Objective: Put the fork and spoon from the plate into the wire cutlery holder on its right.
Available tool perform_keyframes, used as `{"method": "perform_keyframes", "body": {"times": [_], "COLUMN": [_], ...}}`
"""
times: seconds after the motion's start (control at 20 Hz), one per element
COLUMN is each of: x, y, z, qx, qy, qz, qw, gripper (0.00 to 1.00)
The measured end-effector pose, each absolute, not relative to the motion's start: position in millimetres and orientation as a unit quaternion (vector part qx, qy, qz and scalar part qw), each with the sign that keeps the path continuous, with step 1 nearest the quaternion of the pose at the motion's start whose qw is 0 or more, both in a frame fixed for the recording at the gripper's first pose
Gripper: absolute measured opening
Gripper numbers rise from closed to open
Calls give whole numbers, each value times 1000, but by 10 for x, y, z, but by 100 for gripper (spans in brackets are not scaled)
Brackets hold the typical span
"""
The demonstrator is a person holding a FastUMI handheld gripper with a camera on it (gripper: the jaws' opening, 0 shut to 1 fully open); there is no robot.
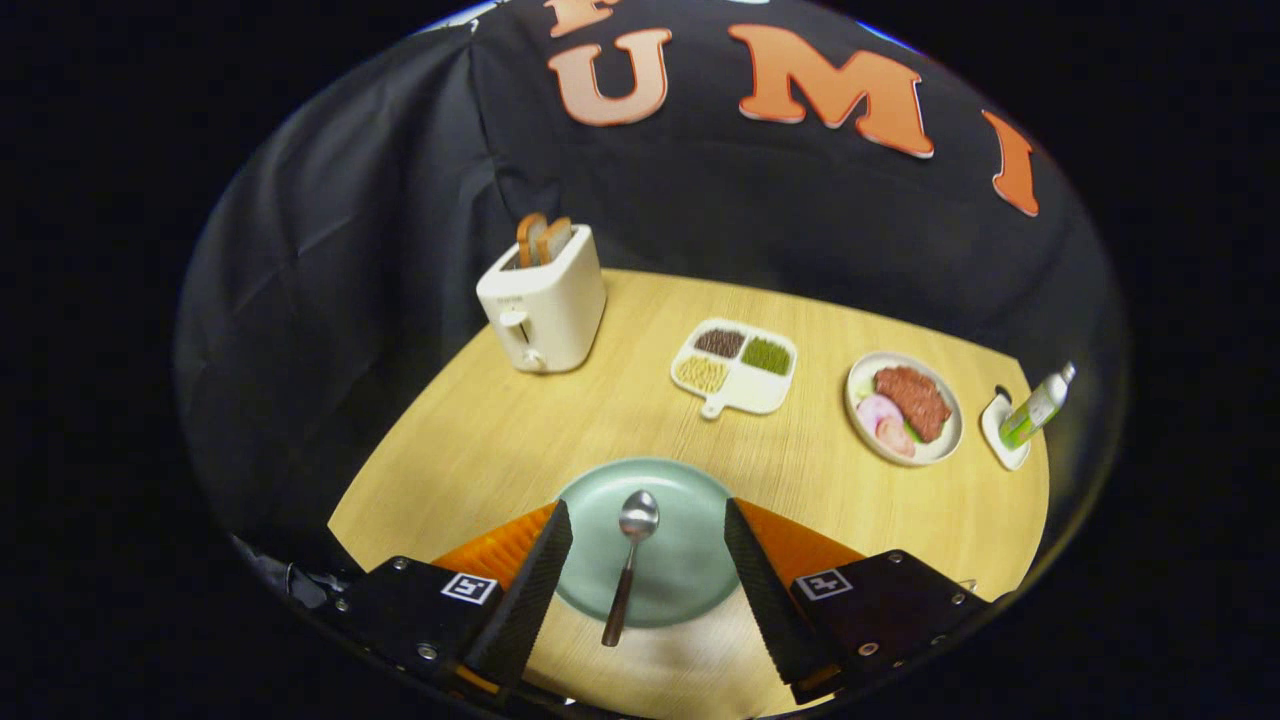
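Gripper [648, 545] hovers spread wide over the green plate [690, 580] on the table [500, 440], fingers straddling the spoon [630, 565] lying lengthwise between them, apparently lined up to close across its handle.

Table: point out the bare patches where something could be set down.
Bare wood lies between the toaster and the green plate, and between that plate and the meat plate. The far row, with the divided tray and bottle, is crowded. The hand-held gripper is open around the spoon.
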State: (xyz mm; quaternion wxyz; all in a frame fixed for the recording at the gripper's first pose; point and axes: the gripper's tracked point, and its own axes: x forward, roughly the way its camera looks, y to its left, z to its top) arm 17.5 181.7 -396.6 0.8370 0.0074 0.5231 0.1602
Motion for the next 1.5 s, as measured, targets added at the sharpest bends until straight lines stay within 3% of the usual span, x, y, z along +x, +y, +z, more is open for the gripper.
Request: {"method": "perform_keyframes", "body": {"times": [0.4,0.6,0.8,0.95,1.1,1.25,1.5], "x": [-226,-244,-320,-316,-289,-270,-191], "y": [2012,2053,2005,1970,1964,1936,1862], "z": [-4593,-4930,-5194,-5334,-5337,-5331,-5229], "qx": [-34,-47,-73,-88,-104,-88,-52], "qy": [639,683,717,727,726,731,716], "qz": [189,178,166,154,159,144,133], "qw": [745,707,673,664,661,661,683], "gripper": [90,81,64,44,35,9,4]}}
